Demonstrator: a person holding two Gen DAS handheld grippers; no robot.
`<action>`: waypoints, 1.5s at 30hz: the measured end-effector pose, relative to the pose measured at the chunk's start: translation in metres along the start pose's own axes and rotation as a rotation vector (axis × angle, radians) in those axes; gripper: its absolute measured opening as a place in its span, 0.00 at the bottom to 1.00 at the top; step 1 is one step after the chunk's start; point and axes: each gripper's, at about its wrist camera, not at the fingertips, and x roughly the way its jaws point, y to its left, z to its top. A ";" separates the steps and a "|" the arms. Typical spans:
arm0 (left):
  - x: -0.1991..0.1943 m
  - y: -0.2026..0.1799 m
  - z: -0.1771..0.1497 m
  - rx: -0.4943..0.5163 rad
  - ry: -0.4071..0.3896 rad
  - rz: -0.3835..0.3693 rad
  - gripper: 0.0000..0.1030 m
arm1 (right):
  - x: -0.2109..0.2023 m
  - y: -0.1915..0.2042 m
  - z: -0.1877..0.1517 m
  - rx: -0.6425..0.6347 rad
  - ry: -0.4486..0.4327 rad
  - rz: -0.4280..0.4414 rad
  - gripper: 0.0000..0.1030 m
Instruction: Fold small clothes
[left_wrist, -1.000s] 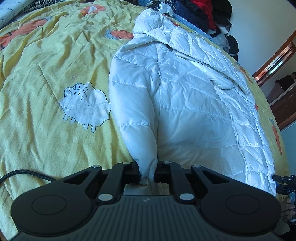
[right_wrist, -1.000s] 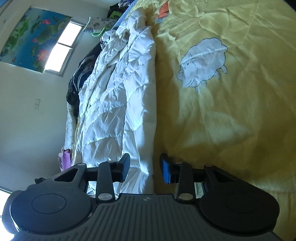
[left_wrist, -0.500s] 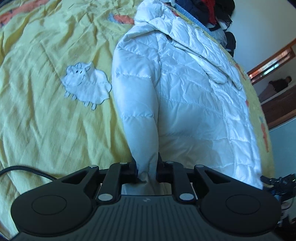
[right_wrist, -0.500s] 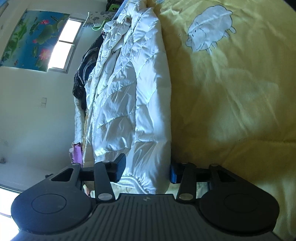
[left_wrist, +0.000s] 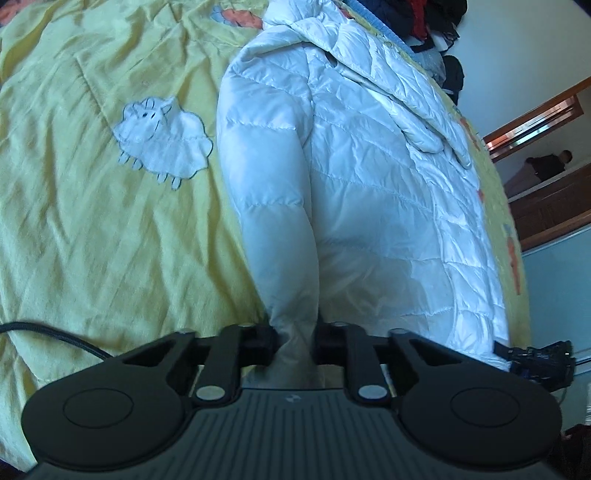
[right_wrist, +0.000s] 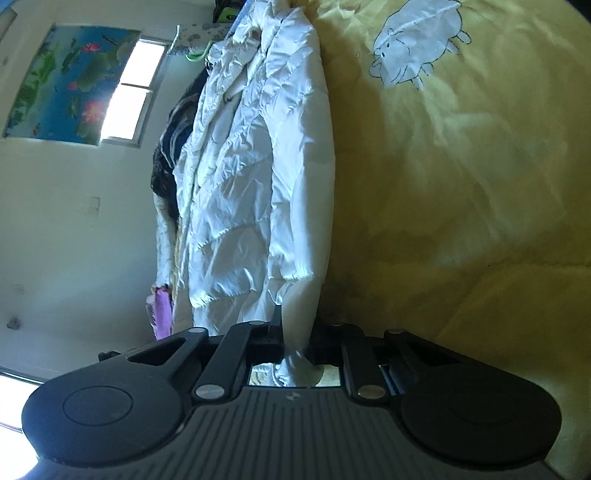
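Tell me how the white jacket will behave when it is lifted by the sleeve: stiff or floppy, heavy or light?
The jacket looks puffy and quilted, so it is probably light for its size. The sleeve narrows limply into the left gripper, so the rest would likely sag and trail. Its shiny fabric may slip; the right gripper also pinches an edge, which should help.

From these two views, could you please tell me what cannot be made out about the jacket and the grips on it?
- Left wrist view: the sleeve end vanishes between the left gripper fingers; the cuff is hidden.
- Right wrist view: the right gripper covers the jacket fabric it pinches; which part it is stays unclear.
- Both views: the jacket's underside is hidden against the quilt.
- Left wrist view: the clothes pile is cut off by the top edge.
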 end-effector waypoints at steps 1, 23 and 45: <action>0.001 -0.002 0.002 -0.004 0.003 0.004 0.12 | 0.000 0.001 0.001 0.000 -0.003 0.011 0.13; -0.028 -0.052 0.224 -0.052 -0.292 -0.201 0.08 | 0.025 0.134 0.222 -0.167 -0.249 0.346 0.13; 0.036 -0.009 0.351 -0.375 -0.384 -0.318 0.78 | 0.137 0.065 0.357 0.208 -0.457 0.319 0.71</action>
